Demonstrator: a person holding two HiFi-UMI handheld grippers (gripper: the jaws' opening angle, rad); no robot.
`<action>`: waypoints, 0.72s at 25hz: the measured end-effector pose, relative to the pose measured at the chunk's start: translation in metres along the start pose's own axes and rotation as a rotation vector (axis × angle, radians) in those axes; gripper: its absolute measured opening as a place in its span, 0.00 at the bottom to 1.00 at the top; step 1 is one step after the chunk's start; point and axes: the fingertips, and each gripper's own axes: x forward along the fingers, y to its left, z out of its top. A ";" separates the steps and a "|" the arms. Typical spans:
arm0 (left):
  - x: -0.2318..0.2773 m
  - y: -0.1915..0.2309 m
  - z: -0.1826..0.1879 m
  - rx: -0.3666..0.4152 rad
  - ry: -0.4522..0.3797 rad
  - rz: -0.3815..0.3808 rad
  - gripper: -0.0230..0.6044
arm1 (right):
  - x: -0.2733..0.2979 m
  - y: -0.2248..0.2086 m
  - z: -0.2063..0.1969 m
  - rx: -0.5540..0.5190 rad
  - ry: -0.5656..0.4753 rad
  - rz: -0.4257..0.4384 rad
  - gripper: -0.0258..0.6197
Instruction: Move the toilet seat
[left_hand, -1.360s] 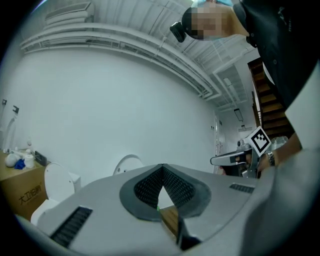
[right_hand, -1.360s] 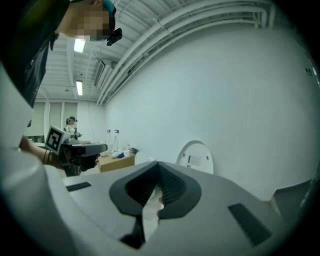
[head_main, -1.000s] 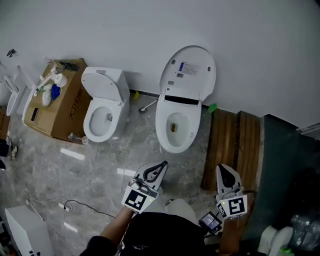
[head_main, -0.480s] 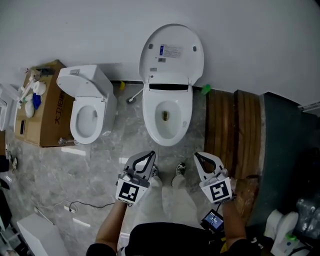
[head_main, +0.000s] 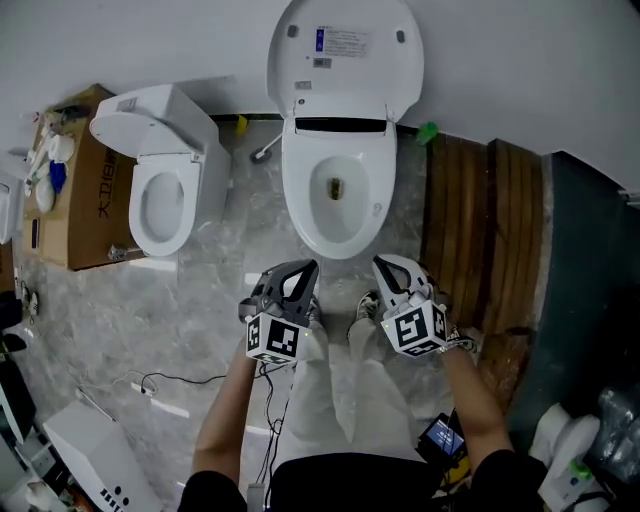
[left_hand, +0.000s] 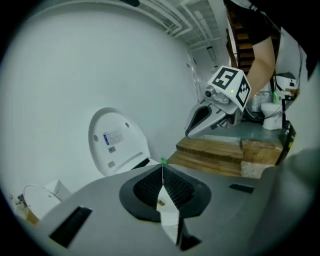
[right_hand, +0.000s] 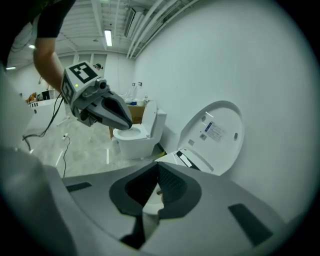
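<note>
A white toilet (head_main: 337, 195) stands against the wall, its seat and lid (head_main: 345, 55) raised upright, a label on the underside. Both grippers hang in front of the bowl, apart from it. My left gripper (head_main: 304, 270) is shut and empty, just left of the bowl's front. My right gripper (head_main: 384, 267) is shut and empty, just right of it. In the left gripper view the shut jaws (left_hand: 162, 168) point at the raised seat (left_hand: 116, 142), with the right gripper (left_hand: 212, 114) alongside. The right gripper view shows its shut jaws (right_hand: 158, 165) below the seat (right_hand: 216, 134).
A second white toilet (head_main: 160, 198) stands to the left, beside a cardboard box (head_main: 78, 195) holding bottles. Wooden planks (head_main: 482, 235) lie to the right of the toilet. A cable (head_main: 170, 384) and a white device (head_main: 92, 462) lie on the floor at lower left.
Both grippers have dropped and moved forward, closer to the front of the bowl and to each other. The head view has swung so the toilet sits in the centre. Jaws stayed shut.
</note>
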 end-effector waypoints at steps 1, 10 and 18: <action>0.009 -0.005 -0.013 0.017 0.021 -0.012 0.05 | 0.011 0.006 -0.013 -0.020 0.021 0.008 0.06; 0.079 -0.042 -0.133 0.107 0.195 -0.120 0.05 | 0.100 0.064 -0.123 -0.142 0.189 0.153 0.06; 0.128 -0.065 -0.210 0.216 0.307 -0.206 0.24 | 0.160 0.085 -0.185 -0.201 0.267 0.181 0.28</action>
